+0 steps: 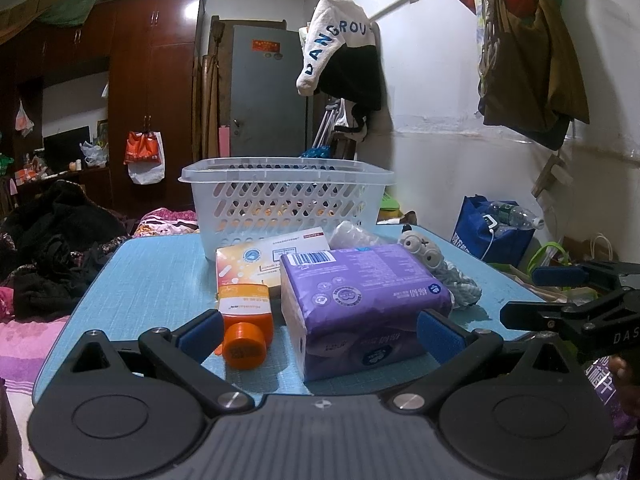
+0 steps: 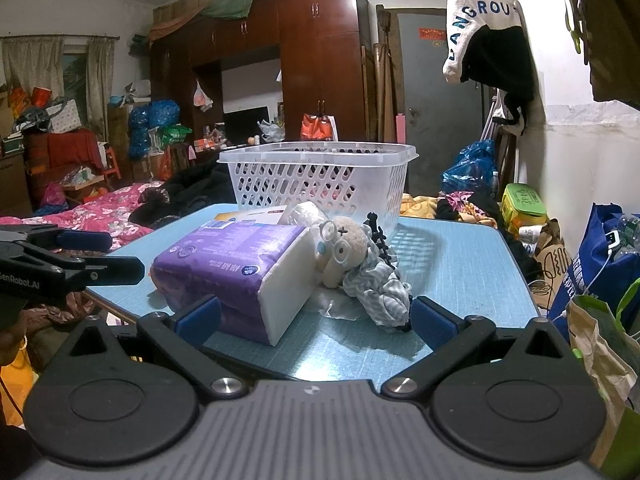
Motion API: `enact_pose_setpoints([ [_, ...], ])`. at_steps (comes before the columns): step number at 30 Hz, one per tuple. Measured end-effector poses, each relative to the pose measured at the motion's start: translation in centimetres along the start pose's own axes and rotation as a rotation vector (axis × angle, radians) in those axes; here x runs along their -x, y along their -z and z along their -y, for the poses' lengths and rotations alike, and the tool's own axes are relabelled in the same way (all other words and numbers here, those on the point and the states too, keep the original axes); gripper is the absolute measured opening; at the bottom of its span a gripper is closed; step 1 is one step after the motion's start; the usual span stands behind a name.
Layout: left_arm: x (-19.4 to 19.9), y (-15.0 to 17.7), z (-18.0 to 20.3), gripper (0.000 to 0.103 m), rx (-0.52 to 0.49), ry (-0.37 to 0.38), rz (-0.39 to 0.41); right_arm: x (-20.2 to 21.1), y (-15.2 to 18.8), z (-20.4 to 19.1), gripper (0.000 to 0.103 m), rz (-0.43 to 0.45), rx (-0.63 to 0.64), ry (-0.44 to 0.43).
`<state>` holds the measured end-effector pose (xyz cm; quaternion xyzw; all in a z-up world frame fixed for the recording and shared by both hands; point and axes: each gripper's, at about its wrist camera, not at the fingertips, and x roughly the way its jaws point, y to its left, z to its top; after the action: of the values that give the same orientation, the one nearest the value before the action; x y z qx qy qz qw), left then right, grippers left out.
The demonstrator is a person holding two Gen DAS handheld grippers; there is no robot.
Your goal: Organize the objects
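Note:
A white perforated basket (image 1: 286, 196) stands at the far side of the blue table (image 1: 152, 276); it also shows in the right wrist view (image 2: 320, 178). In front of it lie a purple tissue pack (image 1: 360, 296) (image 2: 232, 268), an orange tube (image 1: 246, 320), a white and orange box (image 1: 272, 256), a clear wrapped roll (image 1: 352, 234) and a plush toy with a striped cloth (image 1: 440, 264) (image 2: 360, 268). My left gripper (image 1: 320, 336) is open, its fingers either side of the tube and tissue pack. My right gripper (image 2: 316, 316) is open, close before the tissue pack and toy.
A bed with pink bedding (image 2: 100, 208) and dark clothes (image 1: 52, 248) lies left of the table. Bags (image 1: 492, 232) sit on the floor at the right by the white wall. A dark wardrobe (image 1: 152, 80) stands behind.

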<state>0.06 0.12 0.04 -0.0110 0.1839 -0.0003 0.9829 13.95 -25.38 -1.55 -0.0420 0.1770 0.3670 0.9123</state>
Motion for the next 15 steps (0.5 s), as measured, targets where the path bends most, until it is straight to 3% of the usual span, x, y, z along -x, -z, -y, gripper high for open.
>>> enact_pose_setpoints([
  [15, -0.02, 0.03, 0.02, 0.103, 0.003, -0.004, -0.001, -0.07, 0.01, 0.11, 0.103, -0.003, -0.001, -0.005],
])
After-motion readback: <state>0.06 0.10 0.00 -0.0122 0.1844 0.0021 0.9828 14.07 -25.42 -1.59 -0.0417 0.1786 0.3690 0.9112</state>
